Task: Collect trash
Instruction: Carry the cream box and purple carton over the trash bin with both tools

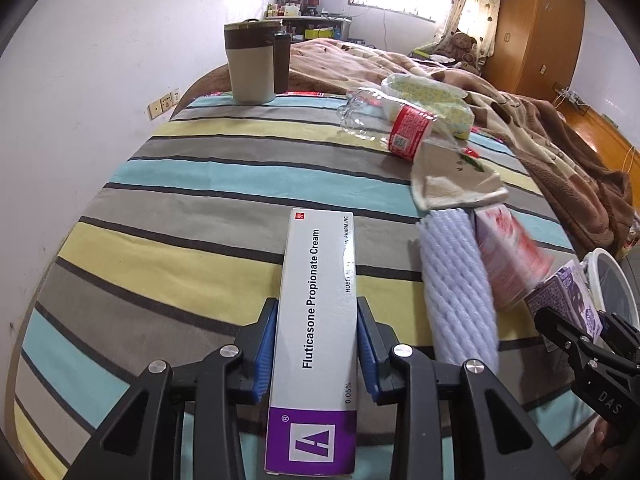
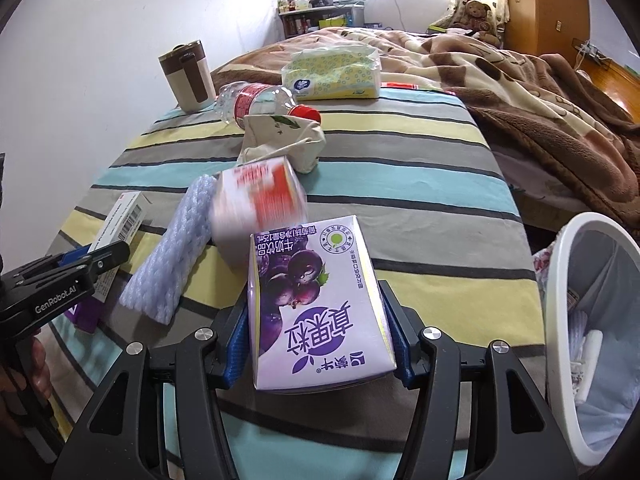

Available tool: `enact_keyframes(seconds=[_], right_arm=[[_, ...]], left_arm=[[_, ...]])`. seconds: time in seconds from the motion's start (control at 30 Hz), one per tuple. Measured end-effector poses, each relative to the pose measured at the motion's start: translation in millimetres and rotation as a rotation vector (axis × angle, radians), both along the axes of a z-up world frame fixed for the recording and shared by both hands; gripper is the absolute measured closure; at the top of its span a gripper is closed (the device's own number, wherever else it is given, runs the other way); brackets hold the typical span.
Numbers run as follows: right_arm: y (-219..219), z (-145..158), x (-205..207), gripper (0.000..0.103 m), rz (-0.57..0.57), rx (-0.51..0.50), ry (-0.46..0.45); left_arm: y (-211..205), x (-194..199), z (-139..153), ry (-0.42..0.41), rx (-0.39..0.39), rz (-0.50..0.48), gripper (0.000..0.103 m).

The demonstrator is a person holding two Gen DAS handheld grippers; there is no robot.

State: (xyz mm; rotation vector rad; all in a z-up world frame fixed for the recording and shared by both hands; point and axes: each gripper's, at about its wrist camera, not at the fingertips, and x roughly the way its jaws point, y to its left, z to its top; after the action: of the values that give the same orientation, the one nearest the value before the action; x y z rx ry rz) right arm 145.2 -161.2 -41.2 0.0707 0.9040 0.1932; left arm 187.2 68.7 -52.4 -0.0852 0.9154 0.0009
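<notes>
Cream box point(image 1: 316, 336) clamped in my left gripper point(image 1: 317, 344), above striped bedspread point(image 1: 180, 200). Juice carton point(image 2: 320, 308) clamped in my right gripper point(image 2: 316, 344), white bin point(image 2: 576, 320) just right. Foam sleeve point(image 2: 172, 256), blurred red carton point(image 2: 260, 208) lie between.

A home bedroom: bed with blanket point(image 1: 500, 92), wardrobe point(image 1: 536, 28), probably a teddy bear point(image 2: 478, 12).
</notes>
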Motion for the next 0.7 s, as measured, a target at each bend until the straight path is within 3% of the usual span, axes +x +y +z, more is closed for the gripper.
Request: enact_keyframes(seconds=[0.7], right_arm=[[-41,35,-37,0.045,-0.077,0.042,-0.103]], left_arm=[[-49,-50,57,-0.136,-0.015,-0.108,0.066]])
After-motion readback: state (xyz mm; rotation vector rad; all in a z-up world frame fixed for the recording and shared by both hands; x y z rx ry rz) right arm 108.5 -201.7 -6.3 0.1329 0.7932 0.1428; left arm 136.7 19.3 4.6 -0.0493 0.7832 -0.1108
